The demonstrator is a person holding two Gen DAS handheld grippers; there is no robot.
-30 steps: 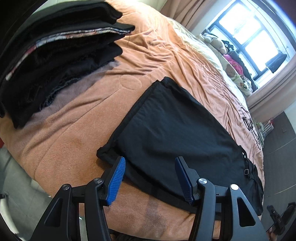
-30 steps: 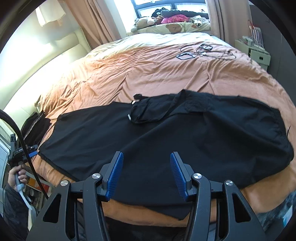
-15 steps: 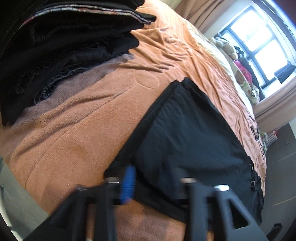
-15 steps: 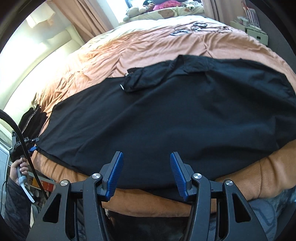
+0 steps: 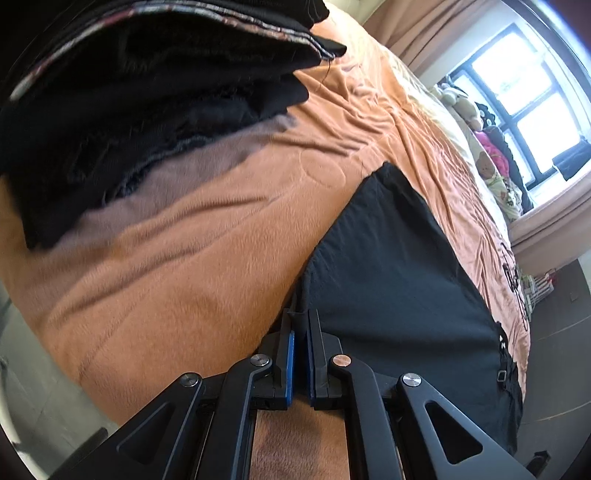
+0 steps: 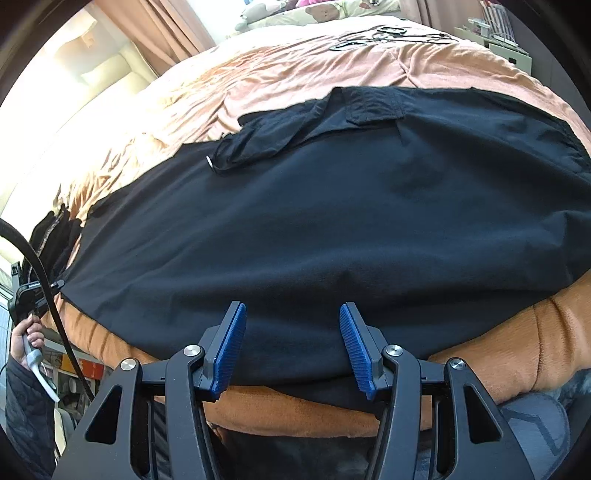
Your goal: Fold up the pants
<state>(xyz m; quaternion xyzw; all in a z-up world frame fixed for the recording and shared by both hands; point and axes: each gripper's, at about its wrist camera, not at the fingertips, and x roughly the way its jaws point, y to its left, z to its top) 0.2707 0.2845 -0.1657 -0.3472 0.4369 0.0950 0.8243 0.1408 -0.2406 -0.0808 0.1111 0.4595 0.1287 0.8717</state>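
Black pants (image 6: 332,229) lie spread flat across the orange blanket (image 6: 295,66), their near edge hanging toward the bed's front. In the left wrist view the same pants (image 5: 391,280) run away to the right, and my left gripper (image 5: 299,321) is shut on their near hem corner, a pinch of black cloth showing between the blue pads. My right gripper (image 6: 291,317) stands open just above the pants' near edge, with black fabric lying under and between its fingers but no pad pressing on it. A pocket flap (image 6: 373,107) sits near the far edge.
A stack of folded dark clothes (image 5: 147,96) lies on the bed's left corner. Stuffed toys (image 5: 491,166) sit by the window at the far end, and black straps (image 6: 373,35) lie on the blanket beyond the pants. A hand (image 6: 29,339) grips the left tool's handle.
My left gripper went from open to shut on the pants' hem corner and moved in toward it. My right gripper came lower and closer over the pants' near edge, still open.
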